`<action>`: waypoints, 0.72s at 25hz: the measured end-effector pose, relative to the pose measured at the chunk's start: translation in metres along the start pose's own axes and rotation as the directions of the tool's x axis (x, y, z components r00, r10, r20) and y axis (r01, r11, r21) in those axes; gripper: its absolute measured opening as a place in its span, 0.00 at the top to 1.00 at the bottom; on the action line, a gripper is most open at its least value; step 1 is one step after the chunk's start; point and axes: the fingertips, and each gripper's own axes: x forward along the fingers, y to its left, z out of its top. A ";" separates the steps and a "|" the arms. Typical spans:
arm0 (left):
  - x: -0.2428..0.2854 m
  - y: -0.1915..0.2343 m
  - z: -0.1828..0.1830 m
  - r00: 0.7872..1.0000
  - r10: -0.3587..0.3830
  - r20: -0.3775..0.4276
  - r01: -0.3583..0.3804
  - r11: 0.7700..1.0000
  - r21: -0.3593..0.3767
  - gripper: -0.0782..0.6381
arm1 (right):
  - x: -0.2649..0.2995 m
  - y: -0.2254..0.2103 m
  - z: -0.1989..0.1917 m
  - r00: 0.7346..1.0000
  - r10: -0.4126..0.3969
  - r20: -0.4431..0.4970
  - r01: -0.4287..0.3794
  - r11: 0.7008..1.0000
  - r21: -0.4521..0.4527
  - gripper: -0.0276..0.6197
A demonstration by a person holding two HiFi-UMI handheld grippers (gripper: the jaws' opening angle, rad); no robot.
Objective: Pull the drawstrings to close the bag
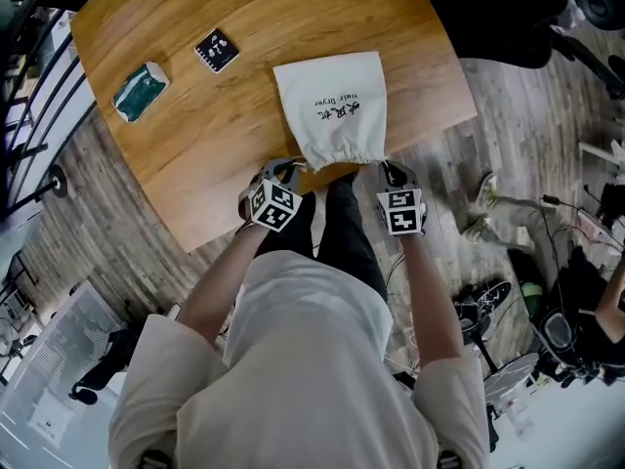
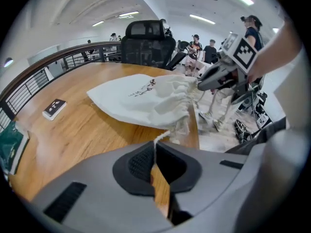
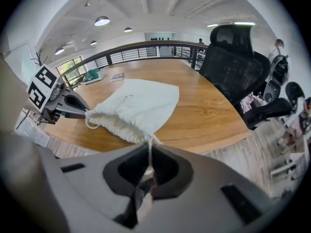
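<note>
A white cloth drawstring bag (image 1: pixel 332 106) with dark print lies on the wooden table (image 1: pixel 225 135), its gathered mouth at the near edge. My left gripper (image 1: pixel 283 176) sits at the mouth's left corner, shut on the left drawstring (image 2: pixel 160 139), which runs from the bag (image 2: pixel 146 103) into the closed jaws. My right gripper (image 1: pixel 391 176) is at the mouth's right corner, its jaws shut on the right drawstring (image 3: pixel 149 144) coming from the bag (image 3: pixel 136 108). The mouth is puckered between the two grippers.
A green-and-white pack (image 1: pixel 140 90) and a small black notebook (image 1: pixel 217 50) lie on the table's far left. A black office chair (image 3: pixel 235 67) stands beyond the table. The table's near edge runs just under both grippers; shoes and cables lie on the floor at right.
</note>
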 end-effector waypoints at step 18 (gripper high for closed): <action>-0.145 0.049 0.147 0.889 0.179 0.422 -0.139 0.982 -0.126 0.90 | -0.117 -0.025 0.129 0.920 -0.198 0.337 0.217 0.976 -0.020 0.94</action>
